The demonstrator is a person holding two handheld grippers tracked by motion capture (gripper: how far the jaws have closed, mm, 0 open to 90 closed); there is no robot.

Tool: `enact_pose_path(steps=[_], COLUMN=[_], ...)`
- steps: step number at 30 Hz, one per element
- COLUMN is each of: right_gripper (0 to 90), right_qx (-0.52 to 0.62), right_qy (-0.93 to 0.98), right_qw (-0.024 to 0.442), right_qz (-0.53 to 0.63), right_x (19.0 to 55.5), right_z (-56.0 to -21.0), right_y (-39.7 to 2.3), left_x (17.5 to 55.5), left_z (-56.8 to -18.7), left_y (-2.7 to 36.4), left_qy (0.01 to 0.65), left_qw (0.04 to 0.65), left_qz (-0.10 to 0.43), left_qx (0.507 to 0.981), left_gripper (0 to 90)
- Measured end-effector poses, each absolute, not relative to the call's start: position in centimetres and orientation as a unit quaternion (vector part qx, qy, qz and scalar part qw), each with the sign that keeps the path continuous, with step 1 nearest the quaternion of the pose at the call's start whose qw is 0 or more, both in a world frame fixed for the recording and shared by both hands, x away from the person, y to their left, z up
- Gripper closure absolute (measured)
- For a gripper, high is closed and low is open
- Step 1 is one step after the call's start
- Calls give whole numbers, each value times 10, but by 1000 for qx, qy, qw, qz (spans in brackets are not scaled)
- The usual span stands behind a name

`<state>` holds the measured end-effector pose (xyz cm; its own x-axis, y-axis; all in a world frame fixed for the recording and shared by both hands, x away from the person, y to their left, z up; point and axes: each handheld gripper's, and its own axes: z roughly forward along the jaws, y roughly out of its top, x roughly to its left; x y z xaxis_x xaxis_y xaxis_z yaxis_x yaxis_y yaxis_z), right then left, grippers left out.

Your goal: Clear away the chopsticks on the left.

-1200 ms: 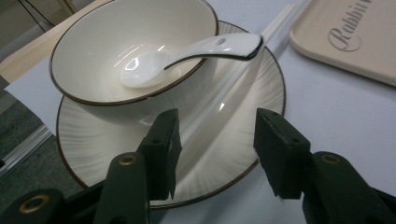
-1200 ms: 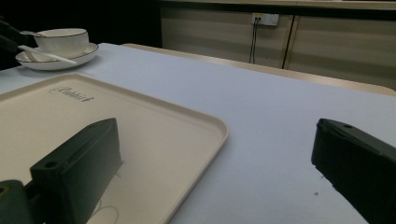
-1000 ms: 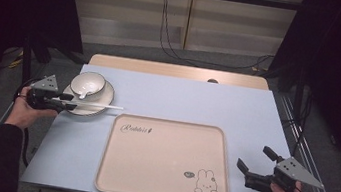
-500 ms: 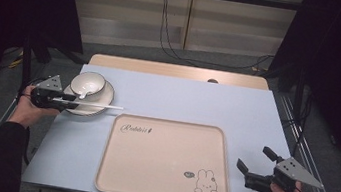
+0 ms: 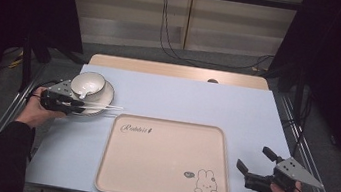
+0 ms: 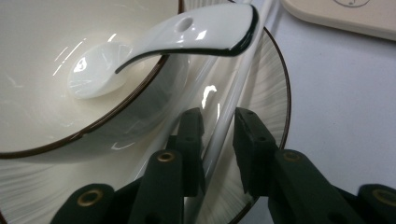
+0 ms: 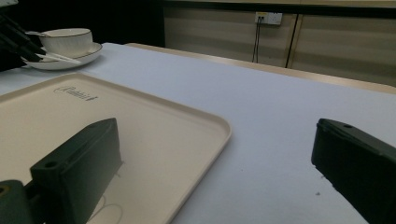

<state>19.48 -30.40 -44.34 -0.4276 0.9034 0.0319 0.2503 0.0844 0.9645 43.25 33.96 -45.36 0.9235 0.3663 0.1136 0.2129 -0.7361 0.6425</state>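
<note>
We are closing our left gripper (image 6: 218, 140) on the white chopsticks (image 6: 224, 116) lying on the far-left ribbed plate (image 6: 273, 93), right gripper (image 5: 258, 170) idling spread, and an off-centre pinch could be rolling one free.

The left gripper (image 6: 218, 140) is closing its jaws around the white chopsticks (image 6: 229, 116) lying on the plate (image 6: 273, 93); they are narrower than a second ago, with the chopsticks between the pads (image 6: 191, 135), which stand close on either side of them.
</note>
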Motion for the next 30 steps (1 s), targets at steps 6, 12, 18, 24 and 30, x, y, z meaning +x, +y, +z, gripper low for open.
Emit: enact_pose_path(steps=[6, 12, 18, 24, 30], right_gripper=[10, 10, 10, 10, 10], right_qx=[433, 434, 434, 433, 434], right_qy=[666, 666, 666, 665, 665], right_qw=[311, 310, 309, 310, 310], right_qz=[522, 522, 522, 523, 523], right_x=[194, 194, 194, 195, 194], right_z=[-443, -443, -443, -443, -443], right_y=[-304, -303, -303, -303, -303], left_x=[432, 431, 428, 416, 399], left_z=[-452, -450, -445, -435, -427], left_y=[335, 335, 336, 337, 338], left_qy=[148, 162, 183, 204, 223], left_qw=[327, 332, 353, 369, 388], left_qz=[101, 89, 86, 79, 67], left_qx=[928, 925, 914, 903, 892], left_gripper=[841, 844, 846, 846, 846])
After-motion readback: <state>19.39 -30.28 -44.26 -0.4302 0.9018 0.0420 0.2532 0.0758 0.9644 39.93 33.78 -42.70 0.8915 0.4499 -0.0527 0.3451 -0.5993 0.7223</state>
